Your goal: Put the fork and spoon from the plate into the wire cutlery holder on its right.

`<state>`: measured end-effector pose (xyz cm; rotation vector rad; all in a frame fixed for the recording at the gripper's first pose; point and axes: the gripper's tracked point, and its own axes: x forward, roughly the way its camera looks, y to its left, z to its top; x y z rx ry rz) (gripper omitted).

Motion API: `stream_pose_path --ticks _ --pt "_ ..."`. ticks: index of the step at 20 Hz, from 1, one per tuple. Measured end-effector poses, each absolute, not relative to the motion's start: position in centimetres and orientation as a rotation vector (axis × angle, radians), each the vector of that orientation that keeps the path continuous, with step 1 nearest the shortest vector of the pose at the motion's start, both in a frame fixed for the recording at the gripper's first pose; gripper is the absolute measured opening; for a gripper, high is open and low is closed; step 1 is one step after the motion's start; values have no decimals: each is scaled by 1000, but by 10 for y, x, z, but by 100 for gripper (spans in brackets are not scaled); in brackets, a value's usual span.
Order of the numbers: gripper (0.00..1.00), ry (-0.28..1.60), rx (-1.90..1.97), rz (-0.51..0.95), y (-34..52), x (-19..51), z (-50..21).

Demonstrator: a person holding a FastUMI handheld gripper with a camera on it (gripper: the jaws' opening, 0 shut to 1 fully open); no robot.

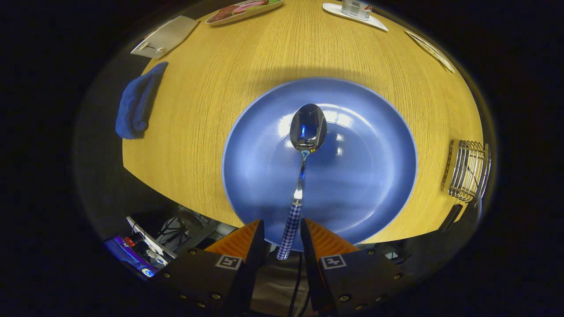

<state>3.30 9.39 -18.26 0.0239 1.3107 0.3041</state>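
We see the claw (282, 240) closed on the checked handle of the spoon (307, 132), both fingers pressing it, the bowl reaching out over the middle of the blue plate (374, 176). The wire cutlery holder (469, 169) stands right of the plate on the counter (211, 101); a blue cloth (136, 103) lies left of the plate.

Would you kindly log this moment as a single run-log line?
tool: shut on spoon handle | spoon: bowl over blue plate | fork: unseen | wire cutlery holder: right of plate, apart
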Motion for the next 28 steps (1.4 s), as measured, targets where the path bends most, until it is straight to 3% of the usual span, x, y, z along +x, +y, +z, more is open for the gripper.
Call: stream_pose_path --ticks 1,3,4,8,9,21,28 --pt "50 1307 24 309 93 34 -184" --pt "27 1326 37 296 93 33 -191" --pt "21 1340 43 303 93 32 -188" --pt "22 1340 32 301 89 31 -199" --pt "8 1368 10 309 91 27 -213" --pt "8 1422 -119 391 37 9 -172" --pt "8 1455 -144 361 -15 -10 -150"
